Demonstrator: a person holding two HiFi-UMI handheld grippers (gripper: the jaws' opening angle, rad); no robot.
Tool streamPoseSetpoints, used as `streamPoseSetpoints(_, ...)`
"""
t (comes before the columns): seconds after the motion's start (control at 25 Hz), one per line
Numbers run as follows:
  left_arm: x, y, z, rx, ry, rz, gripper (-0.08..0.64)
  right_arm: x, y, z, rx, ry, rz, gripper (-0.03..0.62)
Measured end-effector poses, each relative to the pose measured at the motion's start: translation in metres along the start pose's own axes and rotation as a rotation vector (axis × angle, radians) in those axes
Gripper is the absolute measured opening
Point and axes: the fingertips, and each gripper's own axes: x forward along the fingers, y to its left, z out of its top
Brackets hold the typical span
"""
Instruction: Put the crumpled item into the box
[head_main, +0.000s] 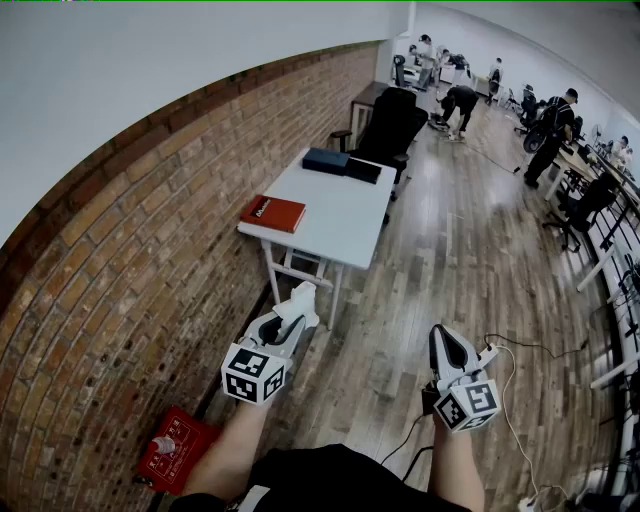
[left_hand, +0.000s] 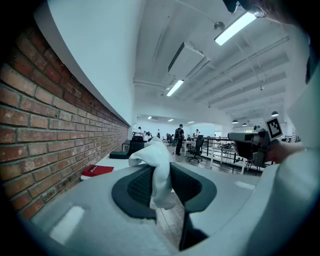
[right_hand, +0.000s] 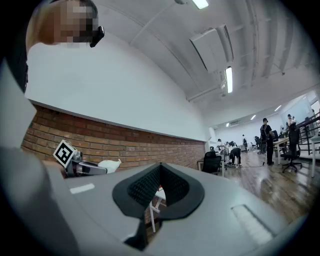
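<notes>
A white crumpled item (head_main: 302, 299) sticks up between the jaws of my left gripper (head_main: 297, 312), which is shut on it above the wooden floor, short of the white table (head_main: 340, 225). In the left gripper view the crumpled item (left_hand: 154, 156) hangs pinched between the dark pads (left_hand: 136, 186) of the left gripper (left_hand: 160, 169). A dark blue box (head_main: 325, 160) and a black box (head_main: 363, 170) lie at the table's far end. My right gripper (head_main: 444, 336) is held to the right and carries nothing. In its own view the right gripper (right_hand: 159, 168) has its jaws closed together.
A red book (head_main: 272, 213) lies on the table's near left corner. The brick wall (head_main: 120, 280) runs along the left, with a red box (head_main: 175, 447) on the floor at its foot. A black office chair (head_main: 388, 125) stands behind the table. Cables (head_main: 520, 350) trail on the floor at right.
</notes>
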Motion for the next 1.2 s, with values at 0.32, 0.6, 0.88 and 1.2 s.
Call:
streamPoseSetpoints(0.32,0.004,0.000,-0.016,-0.037,0.022,0.025,0.094,-0.005,-0.005,-0.012,-0.005,0.035,0.017,-0.003)
streamPoseSetpoints(0.6,0.017,-0.027,-0.016,-0.026,0.026,0.024,0.094,-0.034,-0.023,-0.036,0.061,0.089,0.042,-0.002)
streamPoseSetpoints(0.88,0.039,-0.081,-0.031,-0.034,0.052,0.001,0.094,-0.089,-0.069,-0.061,0.109,0.150,0.019,0.000)
streamPoseSetpoints(1.2,0.076,-0.151,-0.037,-0.003,0.084,-0.074,0.094,-0.149,-0.121,-0.064,0.141,0.144,-0.059,0.000)
